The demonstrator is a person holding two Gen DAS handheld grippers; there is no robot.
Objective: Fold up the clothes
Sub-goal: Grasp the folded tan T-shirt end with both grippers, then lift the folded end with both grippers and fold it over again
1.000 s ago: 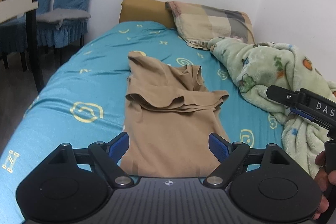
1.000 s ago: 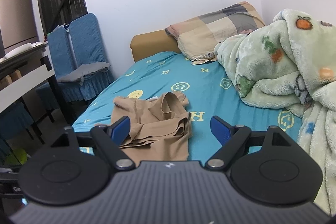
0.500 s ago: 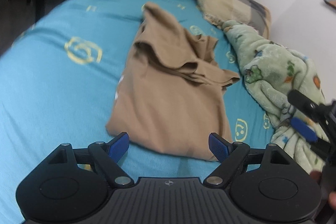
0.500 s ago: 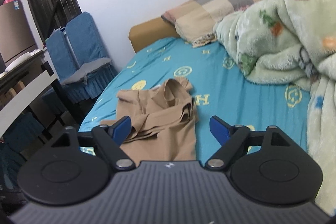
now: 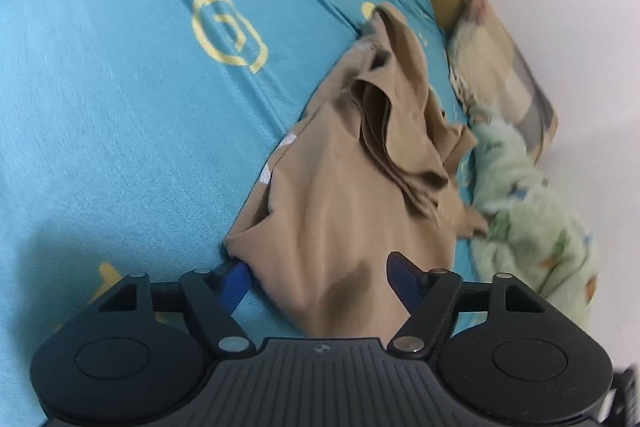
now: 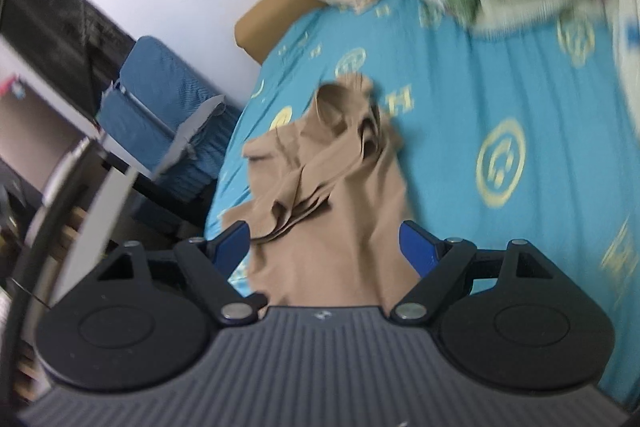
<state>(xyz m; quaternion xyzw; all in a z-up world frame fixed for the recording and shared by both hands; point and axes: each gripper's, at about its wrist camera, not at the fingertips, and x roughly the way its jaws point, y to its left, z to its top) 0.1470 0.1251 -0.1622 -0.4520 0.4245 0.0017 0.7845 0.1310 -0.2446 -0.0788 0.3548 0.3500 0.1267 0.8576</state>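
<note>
Both tools have dropped low over the bed since half a second ago, when they looked across it from higher up. The left tool (image 5: 316,273) now sits right at the near hem of the tan shirt (image 5: 344,187), its blue fingers (image 5: 234,281) spread wide with the cloth bunched between them, the left finger at the shirt's near left corner. The right tool (image 6: 326,243) is likewise spread open, its fingers straddling the shirt's near part; whether they touch it is unclear through the blur.

The shirt lies lengthwise on the blue sheet (image 5: 120,107), its far part still folded back in loose layers. Yellow letters "H" (image 6: 402,101) and round yellow emblems are printed on the sheet.

Bare sheet lies open to the shirt's left up to the bed's edge, beyond which stand blue chairs (image 6: 160,99). A green blanket (image 5: 532,219) crowds the shirt's right side, with a pillow (image 5: 500,55) at the head.
</note>
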